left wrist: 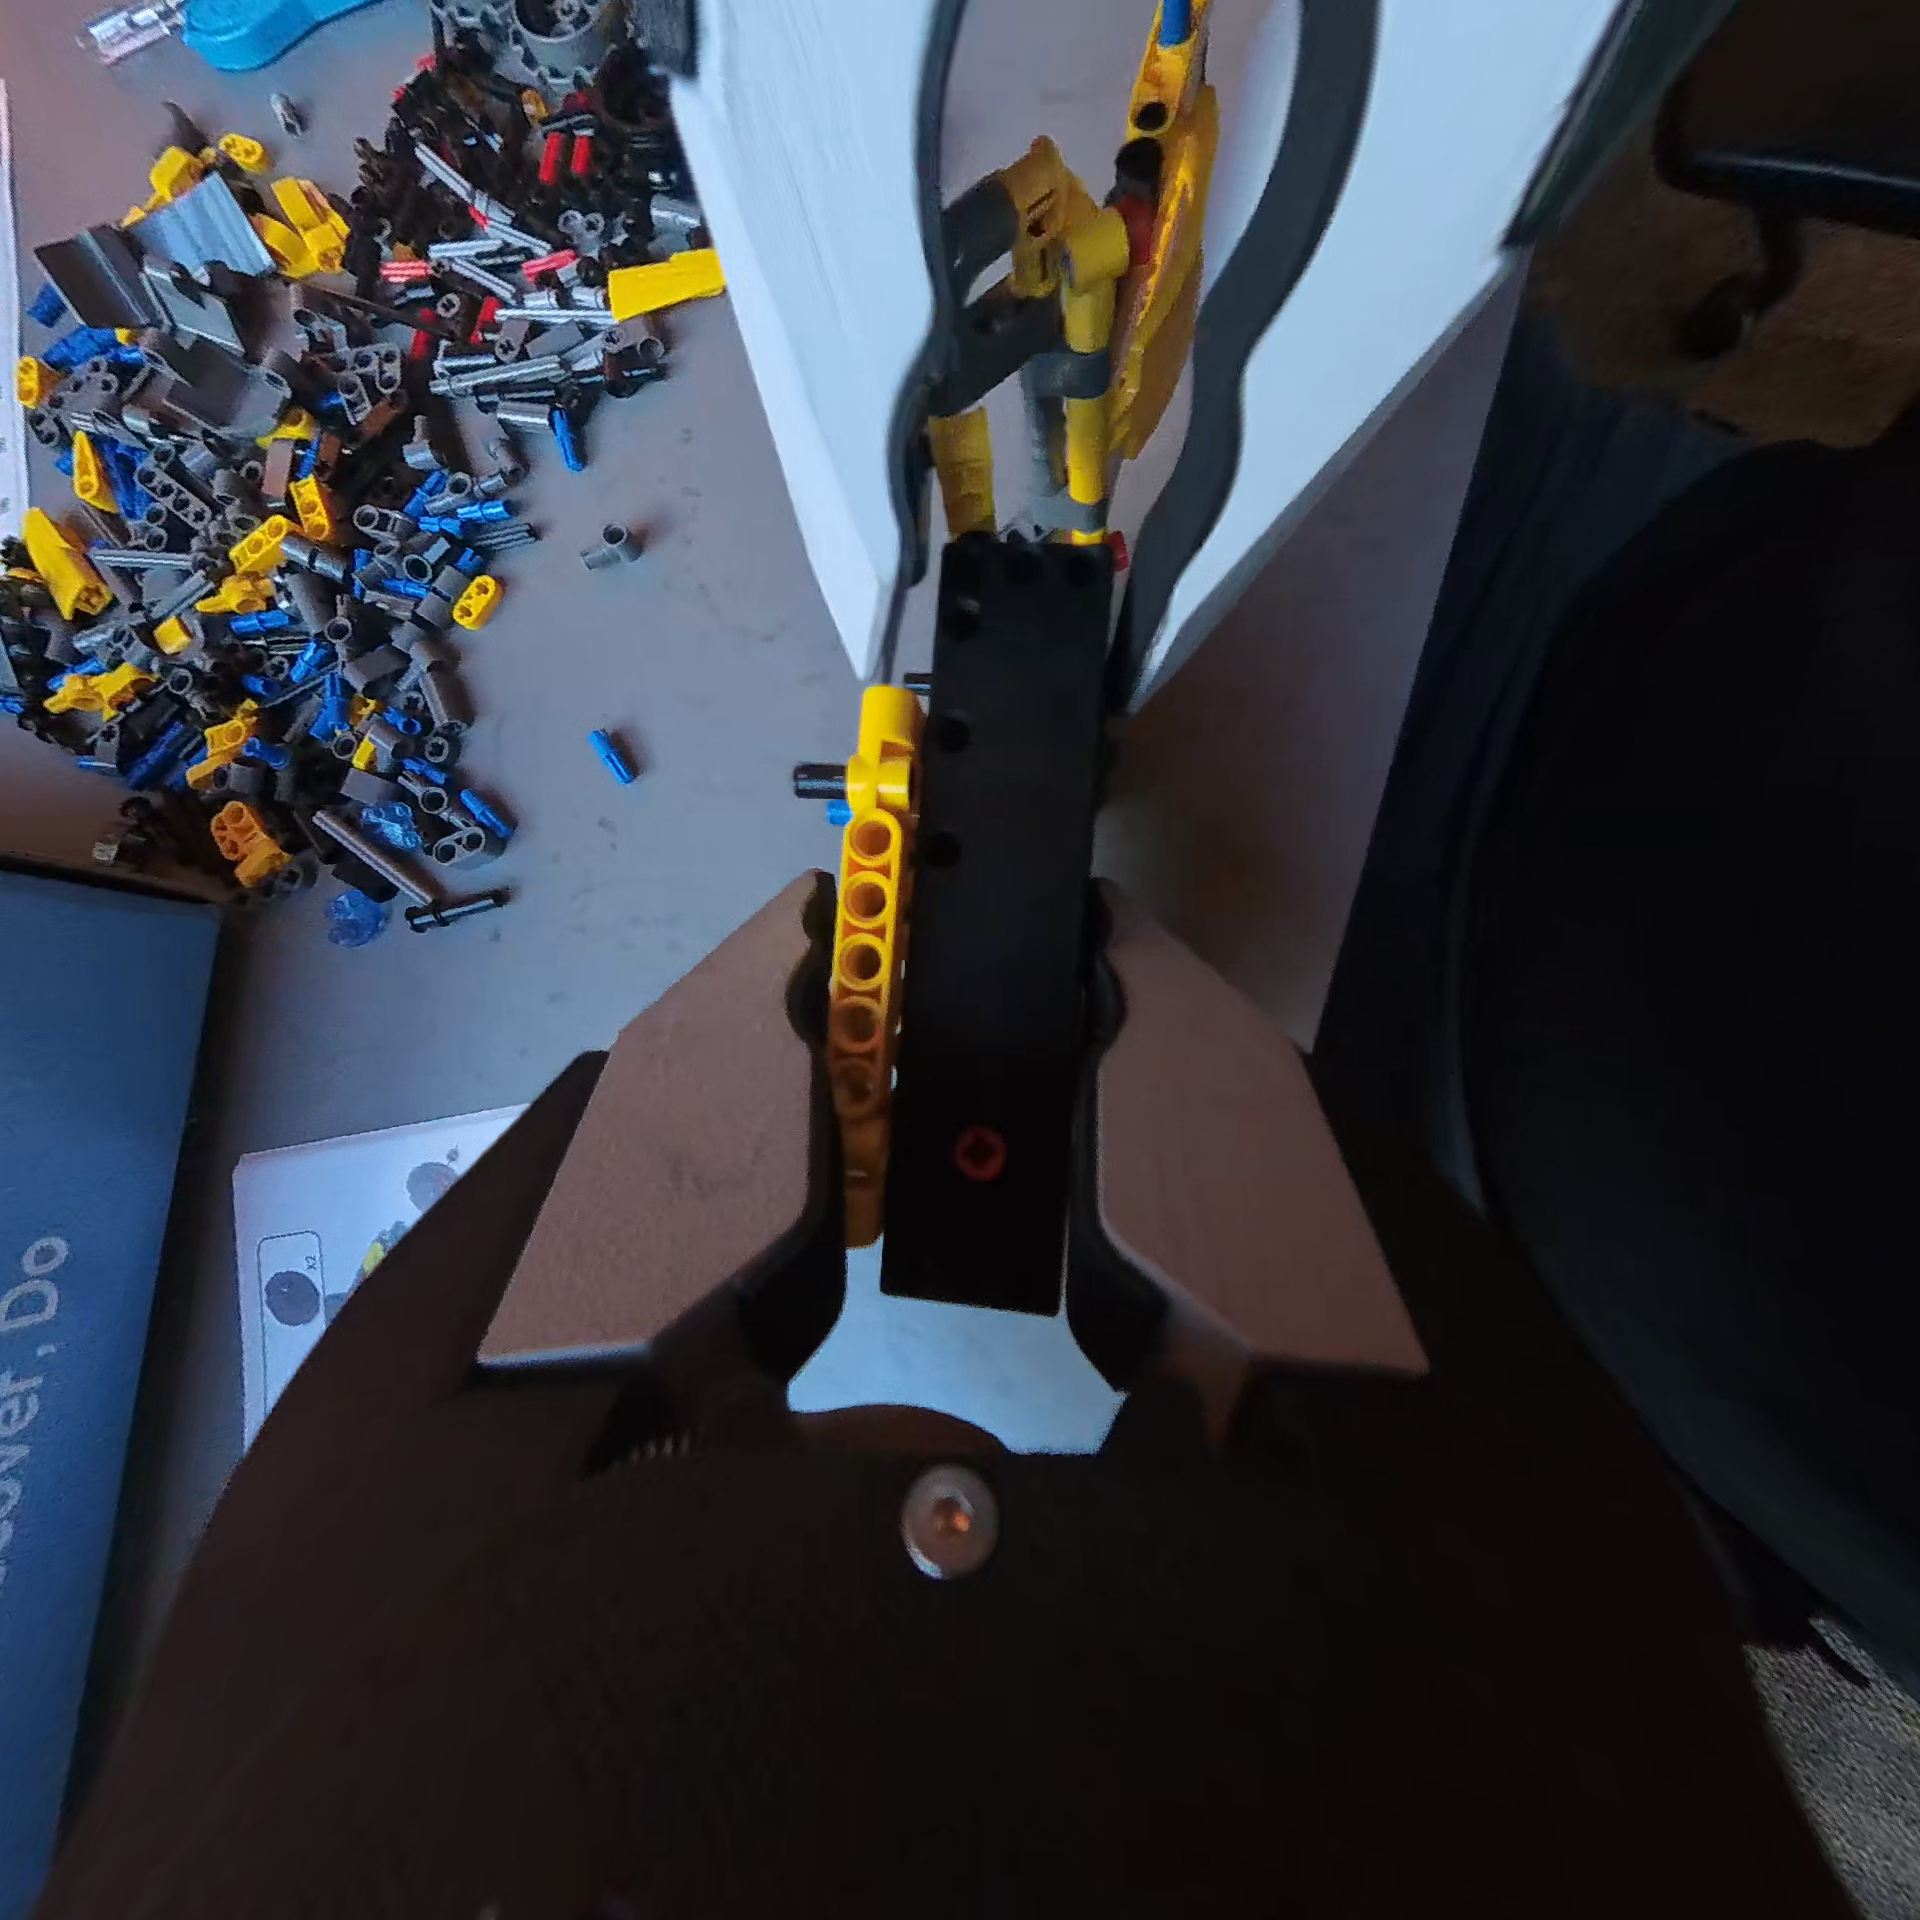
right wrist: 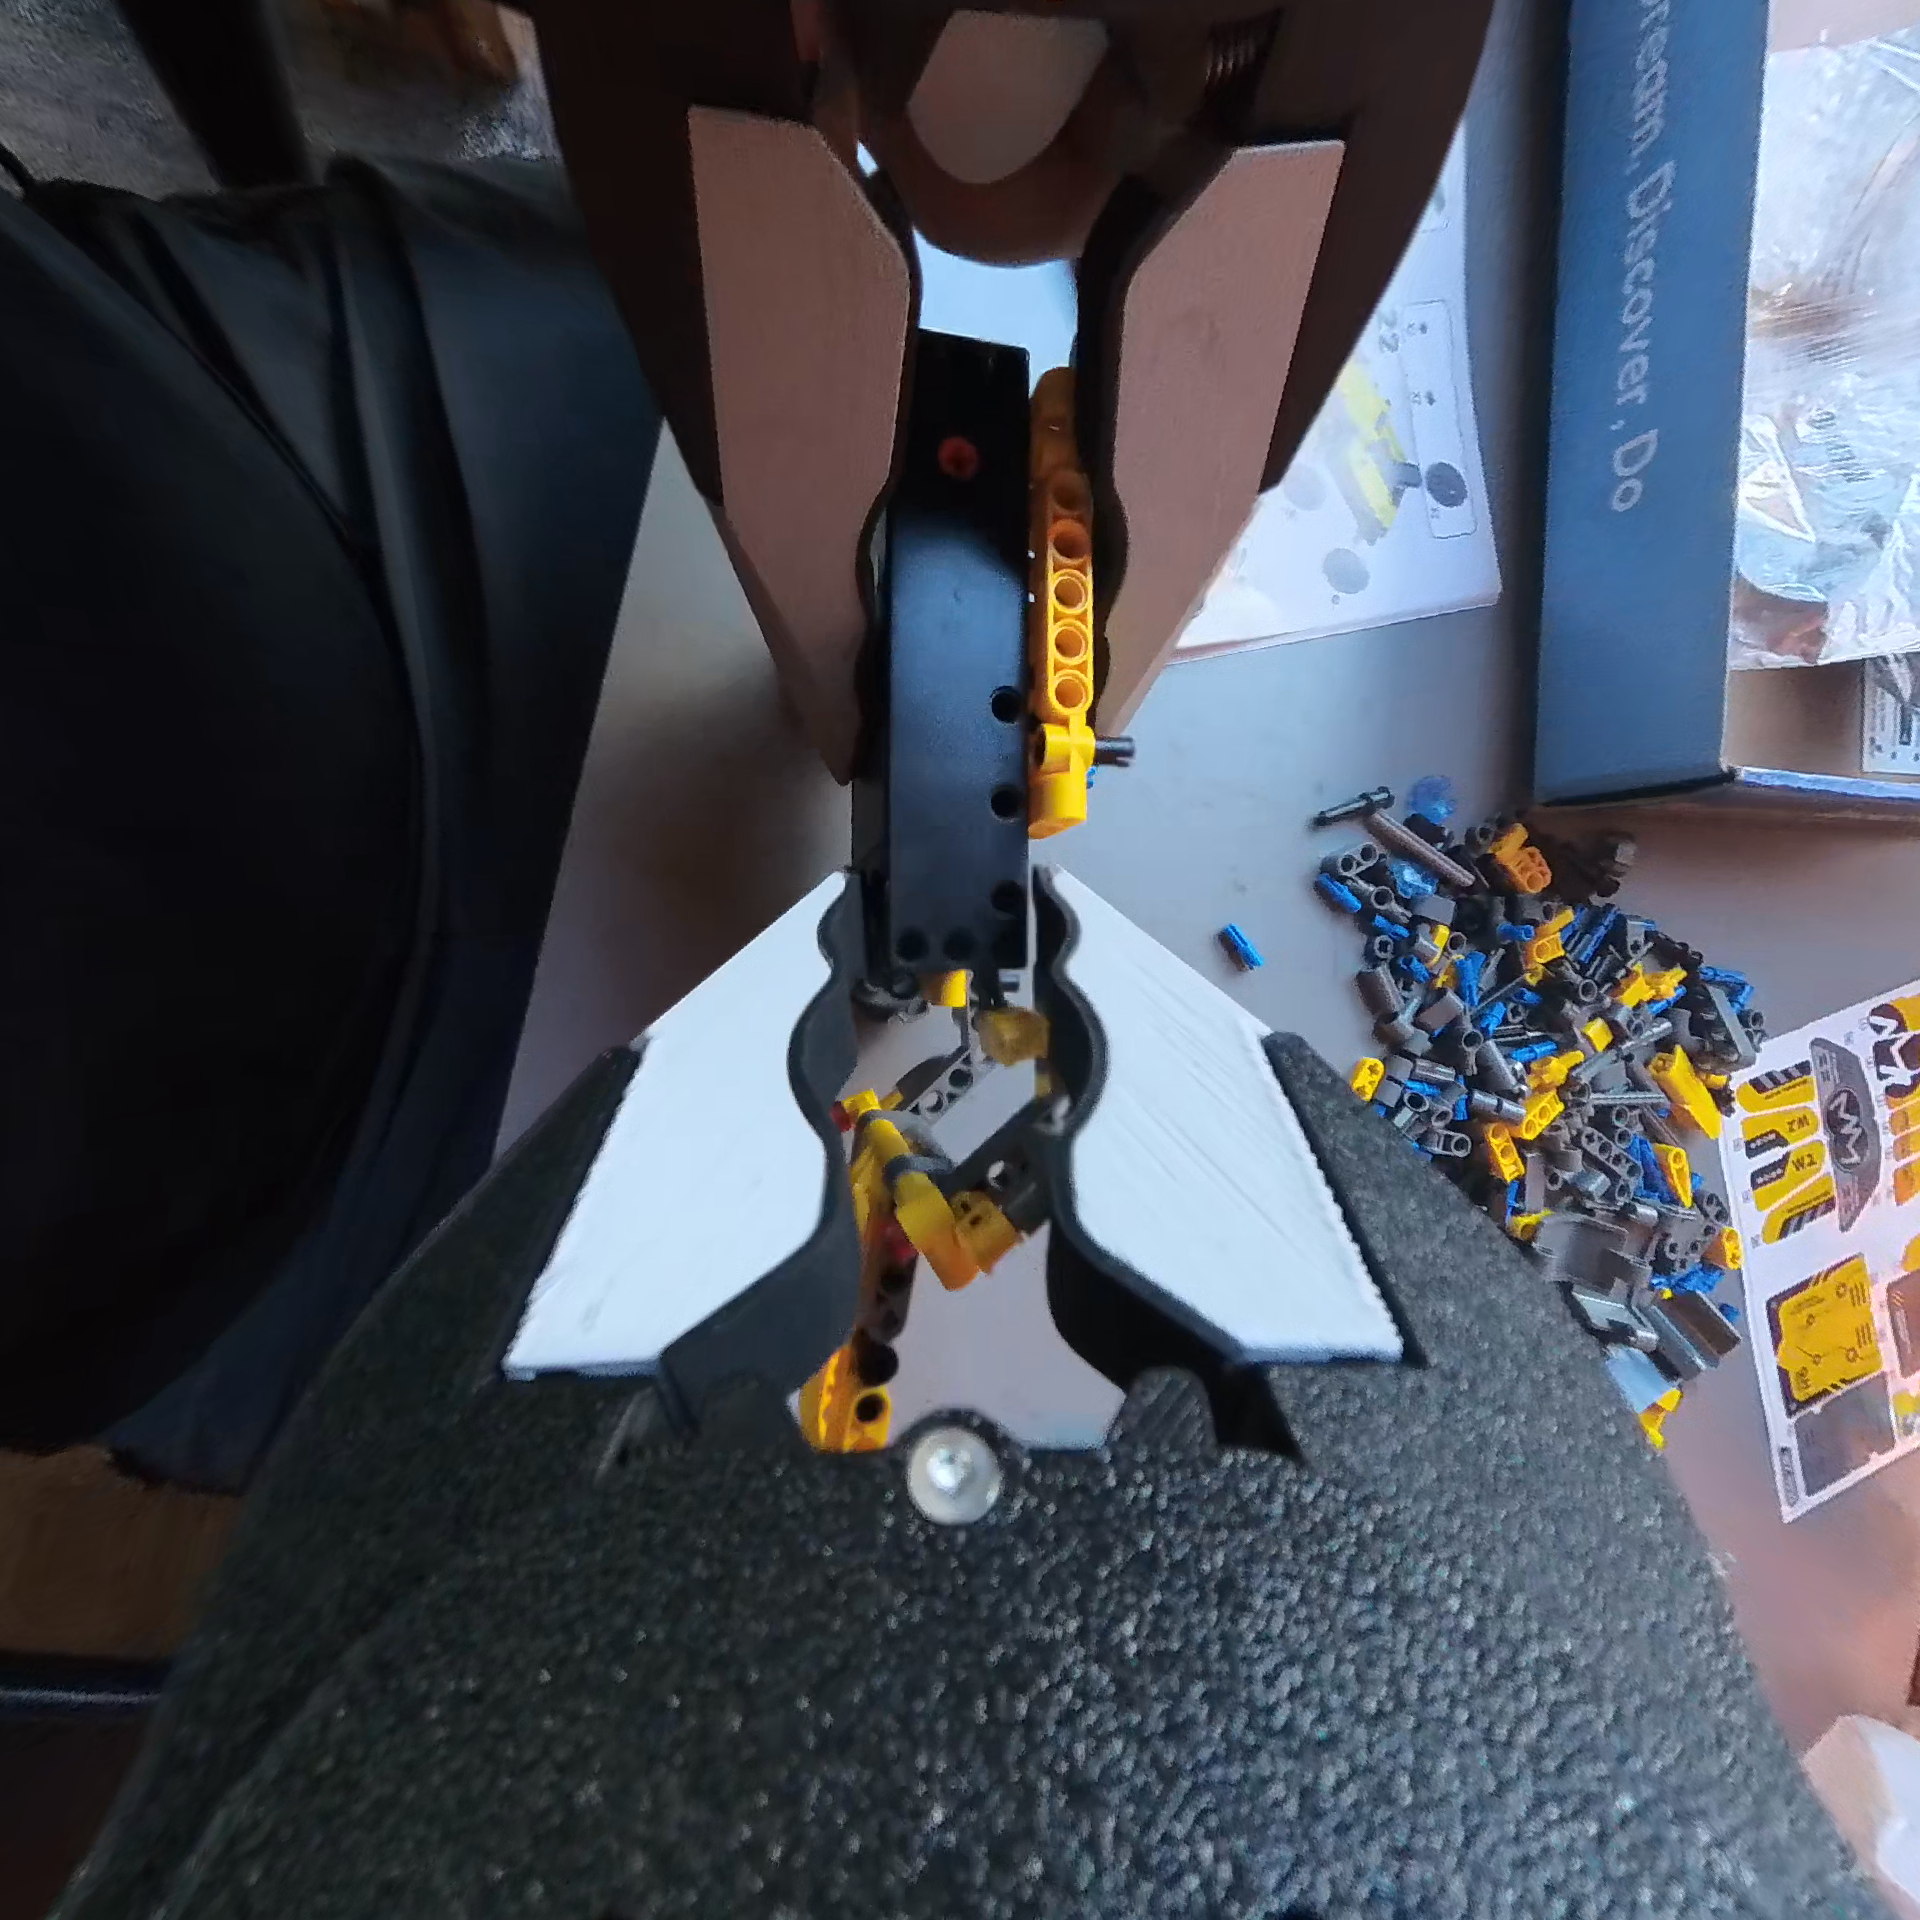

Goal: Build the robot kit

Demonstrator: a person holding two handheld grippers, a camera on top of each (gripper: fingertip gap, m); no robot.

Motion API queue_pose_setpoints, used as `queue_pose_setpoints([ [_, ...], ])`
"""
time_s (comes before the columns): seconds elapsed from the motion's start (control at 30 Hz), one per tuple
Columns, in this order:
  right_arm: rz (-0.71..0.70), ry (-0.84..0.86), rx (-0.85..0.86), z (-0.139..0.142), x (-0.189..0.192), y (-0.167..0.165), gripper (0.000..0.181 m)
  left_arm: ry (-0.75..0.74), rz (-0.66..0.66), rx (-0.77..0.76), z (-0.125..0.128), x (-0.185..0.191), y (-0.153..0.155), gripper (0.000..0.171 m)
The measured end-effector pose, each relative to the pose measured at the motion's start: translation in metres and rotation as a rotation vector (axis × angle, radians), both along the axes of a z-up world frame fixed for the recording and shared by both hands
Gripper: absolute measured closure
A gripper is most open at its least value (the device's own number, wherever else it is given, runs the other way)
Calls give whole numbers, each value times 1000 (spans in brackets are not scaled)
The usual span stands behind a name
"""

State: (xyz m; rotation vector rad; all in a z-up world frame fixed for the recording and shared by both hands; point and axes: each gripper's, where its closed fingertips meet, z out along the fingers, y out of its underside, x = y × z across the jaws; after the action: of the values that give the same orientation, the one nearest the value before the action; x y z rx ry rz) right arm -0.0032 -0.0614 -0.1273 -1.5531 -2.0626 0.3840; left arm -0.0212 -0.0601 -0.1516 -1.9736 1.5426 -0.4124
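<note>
Black block (left wrist: 1003, 935) with a yellow holed beam (left wrist: 868, 966) pinned to its side sits clenched in your left tongs (left wrist: 956, 945), held above the worktop (left wrist: 644, 935). Your right tongs (right wrist: 945, 935), the white-fingered pair, face the left ones head-on from the block's far end. Their fingertips (right wrist: 790, 977) bracket that far end, and a yellow-and-grey brick assembly (right wrist: 914, 1195) joined to the block runs back between the fingers. Black wavy pads close in on the assembly, but you cannot tell whether they actually press it. Motion blur smears the white fingers in the left wrist view.

Beyond the block, a loose pile of small bricks (left wrist: 291, 499) in black, grey, blue and yellow spreads across the worktop. One stray blue pin (left wrist: 613, 755) lies between pile and block. An instruction sheet (left wrist: 332, 1247) lies flat near the block, with a blue box (left wrist: 94, 1195) just past it. A sticker sheet (right wrist: 1829, 1226) lies on the pile's far side from the block.
</note>
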Motion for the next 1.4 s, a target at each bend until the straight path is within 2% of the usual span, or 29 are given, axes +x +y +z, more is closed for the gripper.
queue_pose_setpoints([
  [0.3,-19,105,77,31,12,-11,141,-42,5,-13,0,0,-6,128],
  [0.63,-161,303,52,64,53,3,145,-57,-14,7,1,2,-6,127],
  [0.9,-175,318,69,55,60,3,154,-78,-28,-16,1,4,-2,127],
  [1.03,-365,301,16,49,58,8,176,-75,-13,2,1,5,-1,127],
  [1.2,-580,579,-319,55,34,-24,173,-78,37,188,5,12,-2,127],
  [1.27,-668,639,-391,38,29,-30,168,-111,61,282,10,15,-4,127],
  [1.33,-790,703,-404,15,30,-30,164,-144,90,354,14,15,-4,127],
  [1.4,-864,803,-392,3,32,-31,161,-189,131,405,17,12,-4,128],
])
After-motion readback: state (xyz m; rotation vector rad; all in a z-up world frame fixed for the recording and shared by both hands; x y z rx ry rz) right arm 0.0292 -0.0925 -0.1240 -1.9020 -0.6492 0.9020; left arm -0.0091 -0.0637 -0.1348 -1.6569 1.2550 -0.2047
